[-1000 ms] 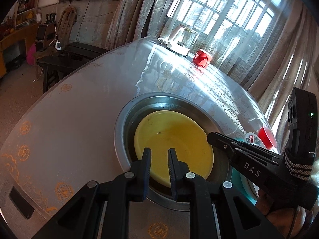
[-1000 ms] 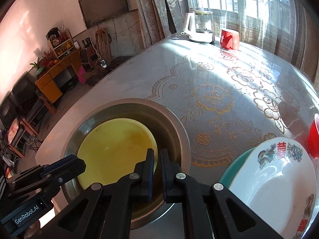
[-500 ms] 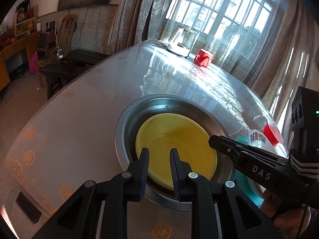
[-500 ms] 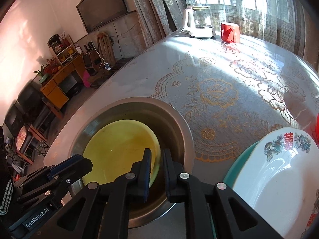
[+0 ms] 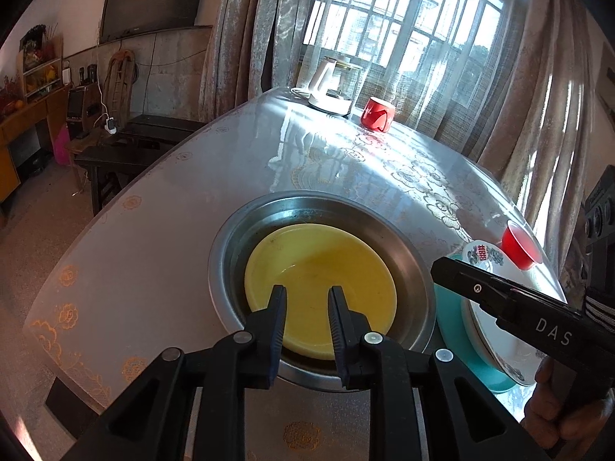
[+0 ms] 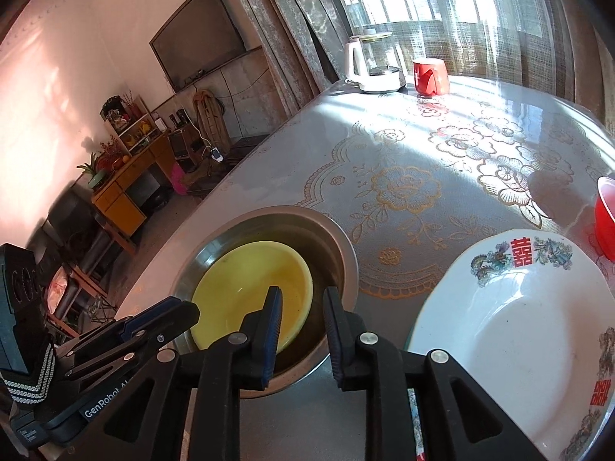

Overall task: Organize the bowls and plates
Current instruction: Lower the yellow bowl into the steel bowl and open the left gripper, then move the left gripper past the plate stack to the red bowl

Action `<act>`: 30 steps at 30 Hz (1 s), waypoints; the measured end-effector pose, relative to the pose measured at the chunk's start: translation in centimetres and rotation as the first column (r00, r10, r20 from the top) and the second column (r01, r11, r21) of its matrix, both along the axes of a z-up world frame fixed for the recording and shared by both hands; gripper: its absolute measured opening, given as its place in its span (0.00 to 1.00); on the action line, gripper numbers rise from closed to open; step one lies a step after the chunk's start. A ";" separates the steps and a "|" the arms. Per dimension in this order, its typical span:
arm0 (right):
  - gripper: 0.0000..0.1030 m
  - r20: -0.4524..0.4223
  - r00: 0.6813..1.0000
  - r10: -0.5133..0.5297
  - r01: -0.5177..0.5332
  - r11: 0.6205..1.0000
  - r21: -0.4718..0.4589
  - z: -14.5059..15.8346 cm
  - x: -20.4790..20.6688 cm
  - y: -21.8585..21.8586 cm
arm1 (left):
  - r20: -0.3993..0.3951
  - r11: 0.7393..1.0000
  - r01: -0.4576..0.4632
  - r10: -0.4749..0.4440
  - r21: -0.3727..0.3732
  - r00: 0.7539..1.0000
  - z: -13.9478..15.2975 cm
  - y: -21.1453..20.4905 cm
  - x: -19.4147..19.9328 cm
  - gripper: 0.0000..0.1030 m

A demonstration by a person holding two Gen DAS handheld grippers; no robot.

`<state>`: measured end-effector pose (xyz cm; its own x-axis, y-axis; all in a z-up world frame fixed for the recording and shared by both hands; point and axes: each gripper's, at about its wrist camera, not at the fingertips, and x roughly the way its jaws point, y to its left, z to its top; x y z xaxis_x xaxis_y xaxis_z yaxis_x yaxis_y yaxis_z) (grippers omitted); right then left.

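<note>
A yellow bowl (image 5: 319,265) (image 6: 250,276) lies inside a steel basin (image 5: 319,196) (image 6: 340,240) on the table. My left gripper (image 5: 307,299) hovers over the bowl's near rim, jaws slightly apart and pressing on nothing. My right gripper (image 6: 301,301) hangs over the bowl's right edge; its jaws are opening and nothing is gripped between them. In the left wrist view the right gripper (image 5: 447,271) comes in from the right beside the basin. Right of the basin, a white plate with a red character (image 6: 519,326) (image 5: 482,255) rests on a teal plate (image 5: 453,326).
A red cup (image 5: 519,244) (image 6: 605,215) stands behind the white plate. At the table's far end are a white kettle (image 5: 330,88) (image 6: 371,65) and a red mug (image 5: 378,113) (image 6: 430,71). The table edge runs close on the basin's left.
Both grippers' jaws have parted from nearly shut. The right gripper has drawn back and rightwards off the yellow bowl's rim. The bowl stays in the basin.
</note>
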<state>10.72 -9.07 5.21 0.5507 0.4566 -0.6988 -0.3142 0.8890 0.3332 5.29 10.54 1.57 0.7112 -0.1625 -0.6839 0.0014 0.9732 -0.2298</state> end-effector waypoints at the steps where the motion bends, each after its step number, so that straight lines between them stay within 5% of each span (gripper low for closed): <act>1: 0.23 0.001 1.000 -0.009 0.009 1.000 0.006 0.1 -0.1 -0.4 | 0.001 1.000 0.007 -0.007 0.003 1.000 0.1 -0.3 -0.1 0.22; 18: 0.29 -0.034 0.976 -0.214 0.216 0.973 0.074 -0.3 -1.5 -9.6 | -0.010 0.988 0.141 -0.140 0.061 0.990 0.5 -6.5 -0.2 0.23; 30: 0.34 -0.045 0.937 -0.347 0.350 0.931 0.104 -0.5 -2.8 -15.5 | -0.012 0.958 0.267 -0.267 0.108 0.964 1.0 -12.3 0.6 0.29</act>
<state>7.94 -24.60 4.70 0.6715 0.3126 -0.6719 0.0191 0.8991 0.4374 5.91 -1.76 2.61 0.6541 -0.2721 -0.7058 0.2651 0.9563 -0.1230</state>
